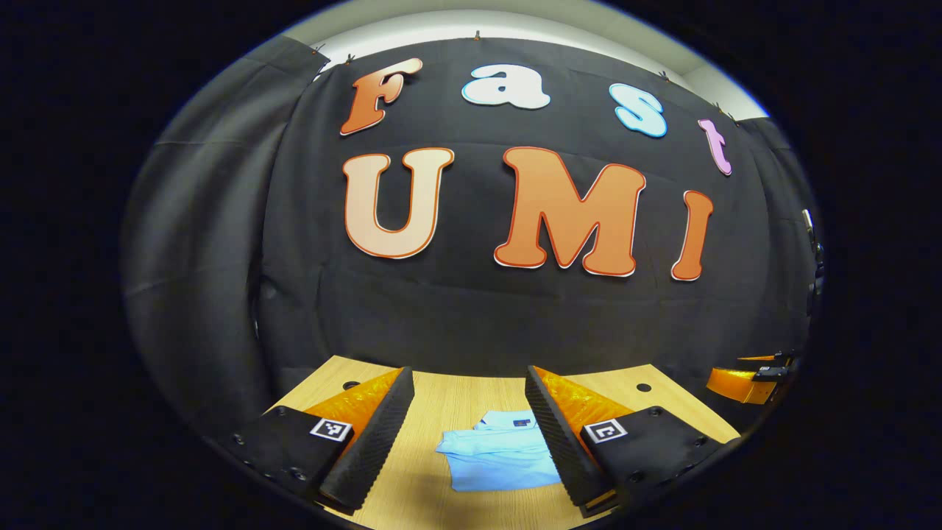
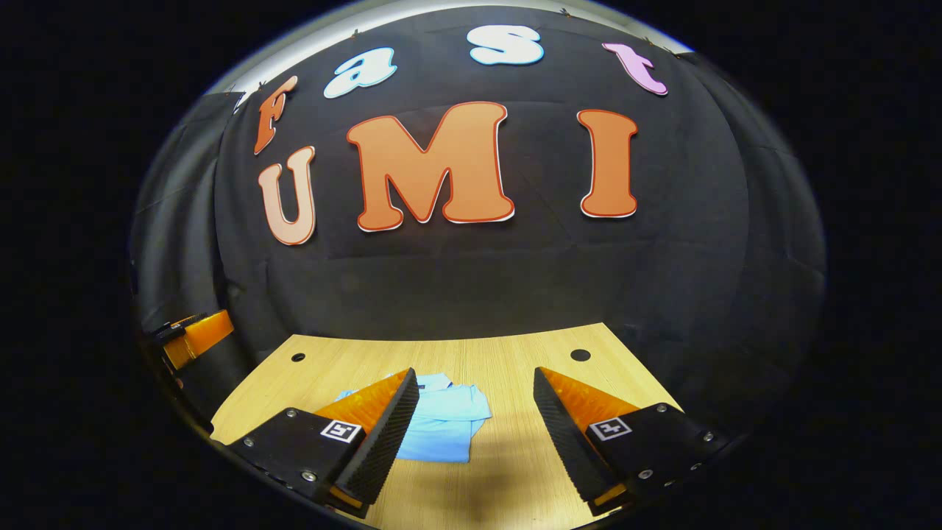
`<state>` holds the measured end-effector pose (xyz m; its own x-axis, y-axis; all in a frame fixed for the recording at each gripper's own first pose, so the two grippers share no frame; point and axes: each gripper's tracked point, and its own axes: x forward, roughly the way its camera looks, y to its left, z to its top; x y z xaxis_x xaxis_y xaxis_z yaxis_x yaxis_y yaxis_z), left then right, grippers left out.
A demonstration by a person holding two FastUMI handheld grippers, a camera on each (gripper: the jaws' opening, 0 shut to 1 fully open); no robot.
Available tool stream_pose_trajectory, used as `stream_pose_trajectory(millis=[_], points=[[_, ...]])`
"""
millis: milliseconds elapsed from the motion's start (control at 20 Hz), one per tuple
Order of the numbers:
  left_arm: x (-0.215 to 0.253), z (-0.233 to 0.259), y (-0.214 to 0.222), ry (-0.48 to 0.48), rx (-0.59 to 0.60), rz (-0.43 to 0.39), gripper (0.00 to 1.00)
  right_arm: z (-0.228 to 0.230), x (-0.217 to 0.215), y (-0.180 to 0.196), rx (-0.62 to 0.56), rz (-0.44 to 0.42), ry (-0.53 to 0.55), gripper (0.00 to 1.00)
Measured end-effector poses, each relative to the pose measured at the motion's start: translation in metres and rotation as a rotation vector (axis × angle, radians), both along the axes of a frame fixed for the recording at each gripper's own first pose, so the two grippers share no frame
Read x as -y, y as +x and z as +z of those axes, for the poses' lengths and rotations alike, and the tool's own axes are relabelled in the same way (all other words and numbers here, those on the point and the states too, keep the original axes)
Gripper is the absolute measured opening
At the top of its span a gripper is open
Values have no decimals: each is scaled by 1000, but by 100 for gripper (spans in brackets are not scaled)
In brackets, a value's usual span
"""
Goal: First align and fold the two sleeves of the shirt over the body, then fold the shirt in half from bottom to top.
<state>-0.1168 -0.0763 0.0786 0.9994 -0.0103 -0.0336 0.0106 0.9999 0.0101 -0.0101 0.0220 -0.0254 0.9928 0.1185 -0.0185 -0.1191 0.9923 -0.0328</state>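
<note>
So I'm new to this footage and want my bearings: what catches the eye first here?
A light blue shirt, already folded into a compact bundle, lies on the wooden table before the black cloth wall. The left gripper hangs open above it, and the right gripper is open too, with the shirt toward its left finger.

shirt [image 1: 499, 456]: folded up, lying flat on the bench [image 1: 456, 401]
left claw [image 1: 471, 434]: above the bench's near side, shirt ahead between its fingers
right claw [image 2: 477, 434]: off to the shirt's right
wall: behind the bench
</note>
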Motion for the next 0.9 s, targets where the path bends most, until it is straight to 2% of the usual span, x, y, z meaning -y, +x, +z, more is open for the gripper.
stream_pose_trajectory(millis=[500,850,900], points=[[-22,19,-6,25,32,-49,99,5,-18,-11,24,-51,38,96],[-37,11,-10,27,26,-75,98,-7,-35,-21,29,-65,45,96],[-39,12,-10,27,28,-74,99,-7,-35,-23,29,-67,39,100]])
